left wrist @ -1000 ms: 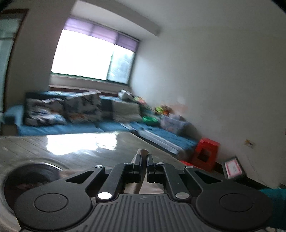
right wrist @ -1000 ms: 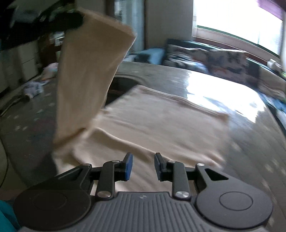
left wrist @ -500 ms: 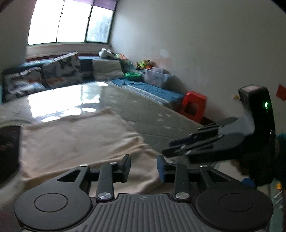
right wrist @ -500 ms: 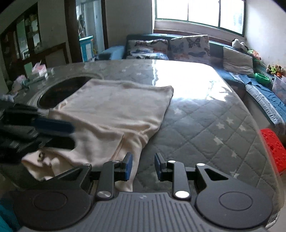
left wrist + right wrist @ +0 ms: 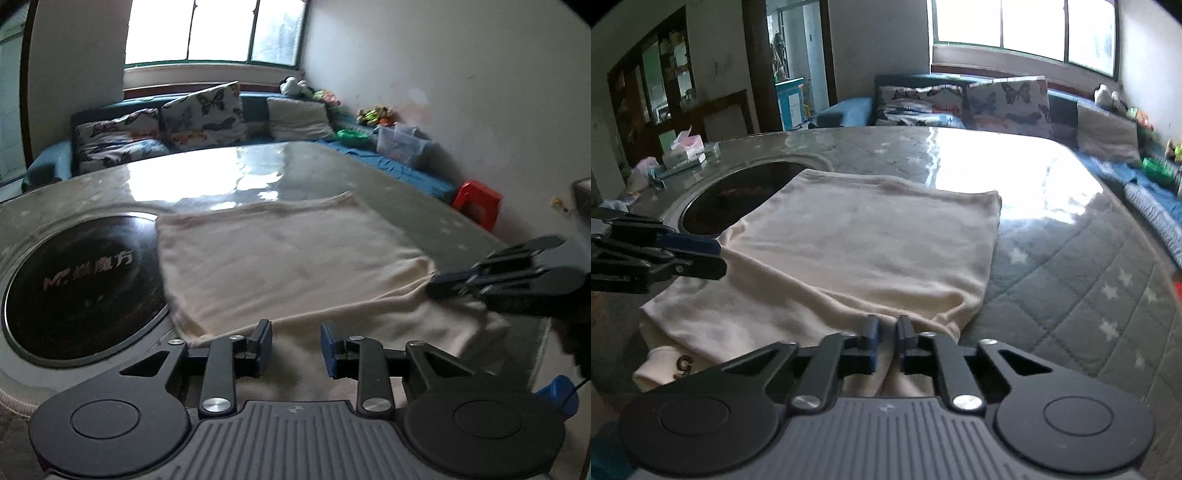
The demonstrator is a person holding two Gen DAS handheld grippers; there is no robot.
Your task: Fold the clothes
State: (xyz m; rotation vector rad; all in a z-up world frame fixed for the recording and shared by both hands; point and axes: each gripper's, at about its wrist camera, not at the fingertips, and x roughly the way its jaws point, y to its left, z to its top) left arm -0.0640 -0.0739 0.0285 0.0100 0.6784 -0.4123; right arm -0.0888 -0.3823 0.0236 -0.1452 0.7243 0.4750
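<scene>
A cream garment (image 5: 280, 266) lies folded on the grey quilted table (image 5: 424, 218); it also shows in the right wrist view (image 5: 857, 251). My left gripper (image 5: 295, 345) is open above the garment's near edge, holding nothing. It shows from the side in the right wrist view (image 5: 701, 258) at the garment's left edge. My right gripper (image 5: 885, 336) has its jaws nearly together at the garment's near fold, with cloth between and below them. It shows from the side in the left wrist view (image 5: 443, 284) at the garment's right corner.
A round black hotplate (image 5: 77, 284) is set into the table left of the garment. A blue sofa with butterfly cushions (image 5: 166, 129) runs behind. A red stool (image 5: 478, 201) stands by the right wall. A tissue box (image 5: 683, 149) sits at the table's far left.
The left gripper let go of the raised cloth and came down to the near edge, jaws wider. The garment now lies flat and folded. The right gripper's jaws have narrowed at the near fold.
</scene>
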